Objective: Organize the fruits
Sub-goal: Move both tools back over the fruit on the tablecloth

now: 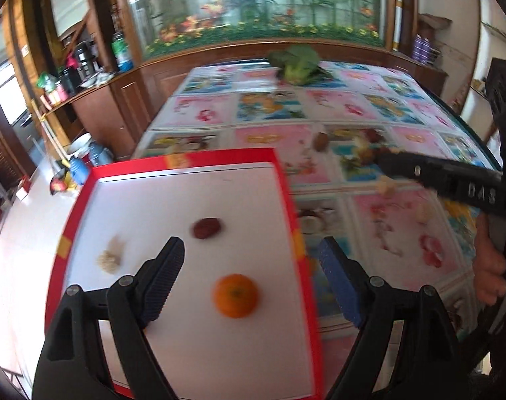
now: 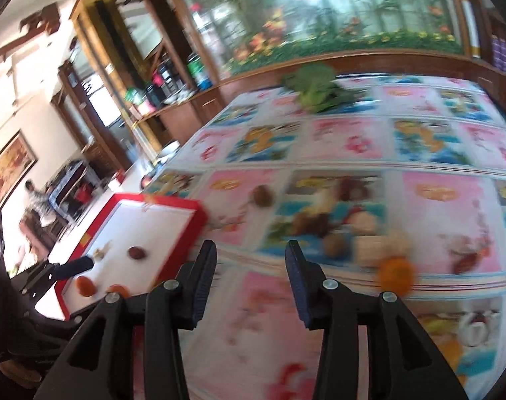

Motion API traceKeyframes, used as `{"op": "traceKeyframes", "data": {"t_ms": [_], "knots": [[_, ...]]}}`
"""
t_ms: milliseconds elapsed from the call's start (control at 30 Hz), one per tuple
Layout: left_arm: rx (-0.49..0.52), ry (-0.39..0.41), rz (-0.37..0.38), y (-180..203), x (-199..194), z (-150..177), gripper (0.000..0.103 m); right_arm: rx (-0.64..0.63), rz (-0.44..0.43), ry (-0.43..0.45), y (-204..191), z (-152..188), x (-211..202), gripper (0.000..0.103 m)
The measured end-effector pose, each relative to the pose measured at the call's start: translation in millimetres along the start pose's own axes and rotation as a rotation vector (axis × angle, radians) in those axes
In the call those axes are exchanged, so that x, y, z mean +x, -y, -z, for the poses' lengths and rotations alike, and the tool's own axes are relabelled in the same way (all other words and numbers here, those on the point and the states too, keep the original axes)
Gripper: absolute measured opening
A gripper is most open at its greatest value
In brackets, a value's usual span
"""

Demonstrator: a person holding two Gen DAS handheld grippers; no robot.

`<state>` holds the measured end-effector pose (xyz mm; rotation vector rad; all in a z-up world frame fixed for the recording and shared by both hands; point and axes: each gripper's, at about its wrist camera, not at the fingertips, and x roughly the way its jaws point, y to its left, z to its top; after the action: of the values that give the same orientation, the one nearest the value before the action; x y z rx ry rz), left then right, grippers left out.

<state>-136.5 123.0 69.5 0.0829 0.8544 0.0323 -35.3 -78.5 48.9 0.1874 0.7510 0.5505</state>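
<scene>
A red-rimmed white tray (image 1: 287,200) sits at the table's left edge. In it lie an orange (image 1: 235,295), a dark red date (image 1: 207,227) and a pale walnut-like piece (image 1: 109,260). My left gripper (image 1: 253,256) is open above the tray, with the orange between its fingers' lines. My right gripper (image 2: 251,253) is open and empty over the tablecloth, right of the tray (image 2: 193,220). Ahead of it on the cloth lie an orange (image 2: 396,275), brown nuts (image 2: 334,245) and a pale piece (image 2: 369,223), all blurred. The right gripper also shows in the left wrist view (image 1: 382,160).
A green leafy vegetable (image 1: 297,63) lies at the table's far edge. The table (image 2: 436,153) has a pink and blue patterned cloth. A wooden cabinet and a fish tank (image 1: 253,3) stand behind it. A brown nut (image 2: 262,195) lies near the tray's far corner.
</scene>
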Motion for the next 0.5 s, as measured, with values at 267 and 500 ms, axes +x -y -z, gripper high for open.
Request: {"op": "traceKeyframes", "data": {"t_ms": [267, 500], "knots": [[0.113, -0.071, 0.138, 83, 12, 1, 0.083, 0.144, 0.166, 0.082, 94, -9, -45, 0.043], [0.174, -0.075, 0.22, 129, 25, -12, 0.083, 0.237, 0.025, 0.007, 118, -9, -43, 0.043]]}}
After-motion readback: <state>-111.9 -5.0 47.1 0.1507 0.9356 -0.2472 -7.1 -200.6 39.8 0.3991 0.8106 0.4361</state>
